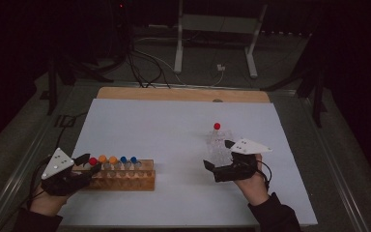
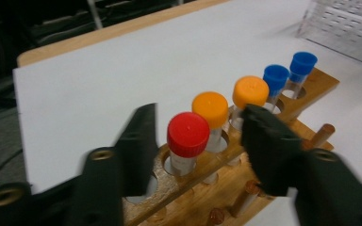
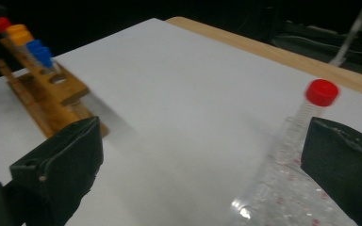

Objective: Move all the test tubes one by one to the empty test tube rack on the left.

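Left tool (image 2: 198, 141) open around red-capped tube (image 2: 187, 141), not gripping.

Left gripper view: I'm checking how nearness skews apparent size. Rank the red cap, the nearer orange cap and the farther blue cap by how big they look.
1. red cap, nearest.
2. nearer orange cap, only slightly smaller.
3. farther blue cap, clearly smallest.
Distance shrinks the farther ones, so true sizes stay unsure.
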### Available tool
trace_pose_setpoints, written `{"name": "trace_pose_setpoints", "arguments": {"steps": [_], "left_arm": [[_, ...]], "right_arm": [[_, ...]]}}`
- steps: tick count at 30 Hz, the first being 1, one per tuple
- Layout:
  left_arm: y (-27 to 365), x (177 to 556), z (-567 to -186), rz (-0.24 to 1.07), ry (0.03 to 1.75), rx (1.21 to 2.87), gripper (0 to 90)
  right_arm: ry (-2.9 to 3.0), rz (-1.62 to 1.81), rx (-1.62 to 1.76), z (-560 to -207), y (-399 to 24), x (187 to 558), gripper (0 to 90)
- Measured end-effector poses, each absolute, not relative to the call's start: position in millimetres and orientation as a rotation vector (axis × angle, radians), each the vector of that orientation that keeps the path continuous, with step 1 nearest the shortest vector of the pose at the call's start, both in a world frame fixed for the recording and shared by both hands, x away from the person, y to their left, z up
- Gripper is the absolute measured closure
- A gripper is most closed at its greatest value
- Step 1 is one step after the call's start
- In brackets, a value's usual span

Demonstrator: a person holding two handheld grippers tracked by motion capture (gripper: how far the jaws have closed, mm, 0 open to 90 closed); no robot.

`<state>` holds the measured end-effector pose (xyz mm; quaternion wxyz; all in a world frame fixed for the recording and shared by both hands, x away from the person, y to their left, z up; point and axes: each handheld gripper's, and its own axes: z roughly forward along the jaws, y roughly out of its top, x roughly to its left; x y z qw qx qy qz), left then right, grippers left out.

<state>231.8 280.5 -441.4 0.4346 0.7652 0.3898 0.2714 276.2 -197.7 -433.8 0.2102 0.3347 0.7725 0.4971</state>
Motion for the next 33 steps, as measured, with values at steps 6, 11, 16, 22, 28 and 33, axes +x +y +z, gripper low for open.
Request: {"name": "trace_pose_setpoints", "arguments": {"steps": [6,11,16,22,28,33], "left_arm": [[273.2,222.2,-427.9,0.651,0.917,1.854,16.5],[258.5,215.8,-417.8,0.589,0.846,1.832,5.2],[240.0,213.2,-413.8,0.549,0.779,1.84,2.3],[225.7,213.0,-414.7,0.525,0.739,1.853,2.2],[222.1,213.3,-416.7,0.519,0.737,1.859,2.2],[220.8,213.7,-418.4,0.51,0.737,1.864,2.2]], "right_arm": [[2.148,1.369,0.947,-439.9,-205.1,291.1,0.0],[2.175,1.357,0.969,-449.2,-212.8,312.4,0.0],[2.195,1.328,0.934,-452.6,-221.8,328.5,0.0],[2.194,1.297,0.978,-452.8,-231.4,348.7,5.2],[2.219,1.249,1.024,-459.5,-233.5,368.2,16.7],[2.252,1.217,1.043,-462.6,-232.1,379.1,34.5]]}}
